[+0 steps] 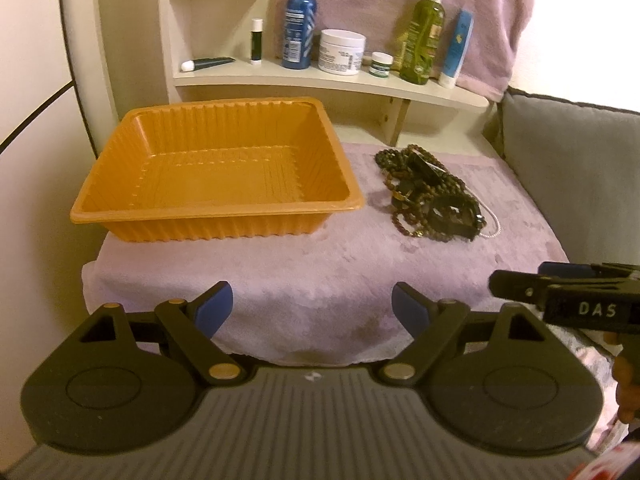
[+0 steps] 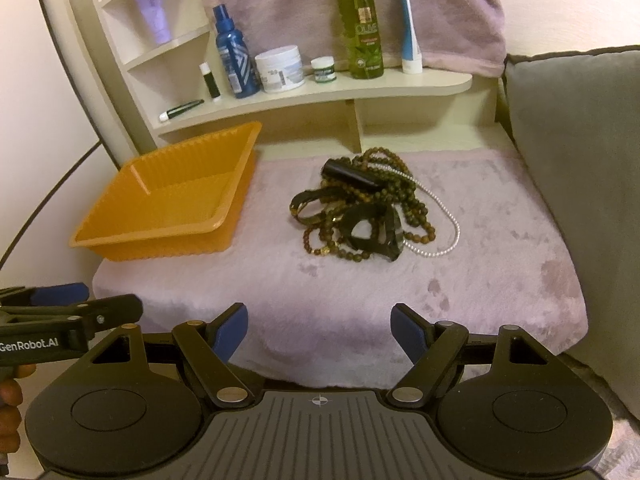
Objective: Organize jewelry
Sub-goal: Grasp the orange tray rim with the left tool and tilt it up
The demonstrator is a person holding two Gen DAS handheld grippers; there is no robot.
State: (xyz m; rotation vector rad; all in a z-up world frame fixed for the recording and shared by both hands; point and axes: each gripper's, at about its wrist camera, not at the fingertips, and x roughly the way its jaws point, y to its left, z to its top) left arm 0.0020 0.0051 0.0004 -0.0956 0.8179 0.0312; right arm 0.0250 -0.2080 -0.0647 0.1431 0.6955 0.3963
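Note:
An empty orange plastic tray (image 1: 120,200) (image 2: 132,236) sits on the left of a pink fluffy cloth. A tangled pile of jewelry (image 1: 430,192) (image 2: 368,208) lies to its right: brown bead necklaces, dark bangles, a black tube and a white pearl strand (image 2: 448,236). My left gripper (image 1: 312,312) is open and empty, held back at the cloth's near edge. My right gripper (image 2: 319,330) is open and empty, also at the near edge, facing the pile. Each gripper shows at the side of the other's view.
A cream shelf (image 1: 320,80) behind the cloth holds bottles, jars and tubes. A grey cushion (image 2: 580,160) borders the right side. A pink towel (image 2: 320,0) hangs at the back. The cloth (image 2: 360,300) drops off at its near edge.

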